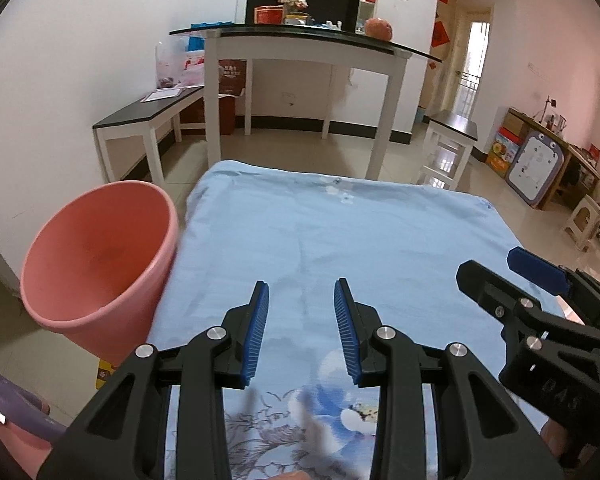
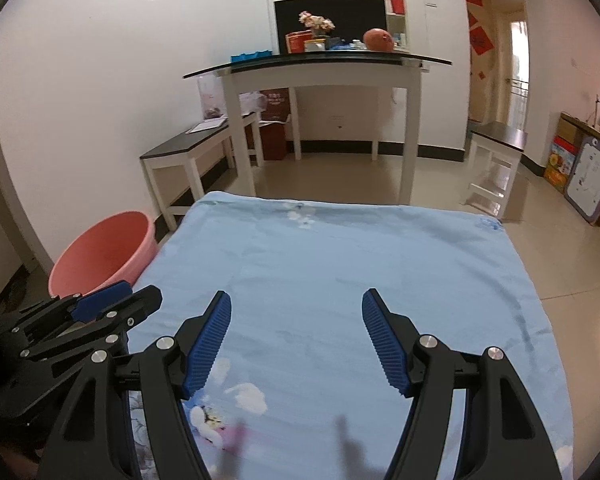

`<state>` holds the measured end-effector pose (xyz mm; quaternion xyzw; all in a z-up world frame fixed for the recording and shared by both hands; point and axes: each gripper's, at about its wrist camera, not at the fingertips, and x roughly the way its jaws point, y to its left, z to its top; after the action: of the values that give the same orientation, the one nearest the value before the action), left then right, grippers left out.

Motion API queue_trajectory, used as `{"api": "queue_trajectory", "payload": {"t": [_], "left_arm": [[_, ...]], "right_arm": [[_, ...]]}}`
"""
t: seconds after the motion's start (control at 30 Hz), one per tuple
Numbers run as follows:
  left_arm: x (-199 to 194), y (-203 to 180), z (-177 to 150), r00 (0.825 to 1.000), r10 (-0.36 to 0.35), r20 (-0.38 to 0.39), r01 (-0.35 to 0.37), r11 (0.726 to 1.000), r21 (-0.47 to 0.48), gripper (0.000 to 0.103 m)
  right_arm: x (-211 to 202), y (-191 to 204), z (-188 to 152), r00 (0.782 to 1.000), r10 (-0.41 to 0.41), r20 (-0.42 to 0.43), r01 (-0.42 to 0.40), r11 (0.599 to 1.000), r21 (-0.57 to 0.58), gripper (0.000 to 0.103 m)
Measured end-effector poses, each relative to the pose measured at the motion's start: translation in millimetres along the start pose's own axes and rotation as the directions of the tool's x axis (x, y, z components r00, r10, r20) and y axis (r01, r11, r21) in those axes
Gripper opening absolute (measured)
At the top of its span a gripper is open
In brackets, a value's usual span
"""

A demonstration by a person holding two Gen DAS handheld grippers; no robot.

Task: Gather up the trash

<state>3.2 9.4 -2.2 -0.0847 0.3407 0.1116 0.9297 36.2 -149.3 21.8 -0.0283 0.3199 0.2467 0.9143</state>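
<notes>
The left claw hangs over a surface draped in a pale blue cloth, its blue ribbed fingers apart with nothing between them; the right claw hangs over the same cloth, its fingers spread wider, also empty. In the left wrist view the right claw sits at the right edge, low over the cloth; in the right wrist view the left claw shows at the lower left, beside the cloth's left edge.

A pink bin stands on the floor just beside the cloth's left edge, tilted towards the camera in the left wrist view so its bare inside shows; from the right wrist it lies further off at the left. No piece of trash shows on the cloth in either view; only printed flowers mark its near part.

Beyond the cloth stands a tall white table with a dark glass top, carrying flowers, a red tin and a round orange object; a low dark-topped bench runs along the left wall.
</notes>
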Motion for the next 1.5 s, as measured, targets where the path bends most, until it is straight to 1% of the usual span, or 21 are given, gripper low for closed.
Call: {"api": "queue_trajectory", "payload": {"t": [0.37, 0.57, 1.1, 1.5], "left_arm": [[9, -24, -6, 0.998, -0.056, -0.026, 0.057, 0.997, 0.058, 0.034], [8, -35, -10, 0.997, -0.077, -0.031, 0.079, 0.994, 0.080, 0.034], [3, -41, -11, 0.994, -0.110, -0.027, 0.112, 0.988, 0.105, 0.034], [-5, -47, -13, 0.992, -0.124, -0.014, 0.125, 0.984, 0.124, 0.034]], "right_arm": [[-2, -20, -6, 0.998, -0.064, -0.009, 0.065, 0.997, 0.047, 0.067], [-4, -26, -8, 0.997, -0.082, -0.007, 0.082, 0.995, 0.059, 0.067], [-16, -35, -13, 0.993, -0.121, 0.003, 0.121, 0.990, 0.077, 0.067], [-29, -39, -16, 0.991, -0.133, 0.020, 0.130, 0.988, 0.088, 0.067]]}}
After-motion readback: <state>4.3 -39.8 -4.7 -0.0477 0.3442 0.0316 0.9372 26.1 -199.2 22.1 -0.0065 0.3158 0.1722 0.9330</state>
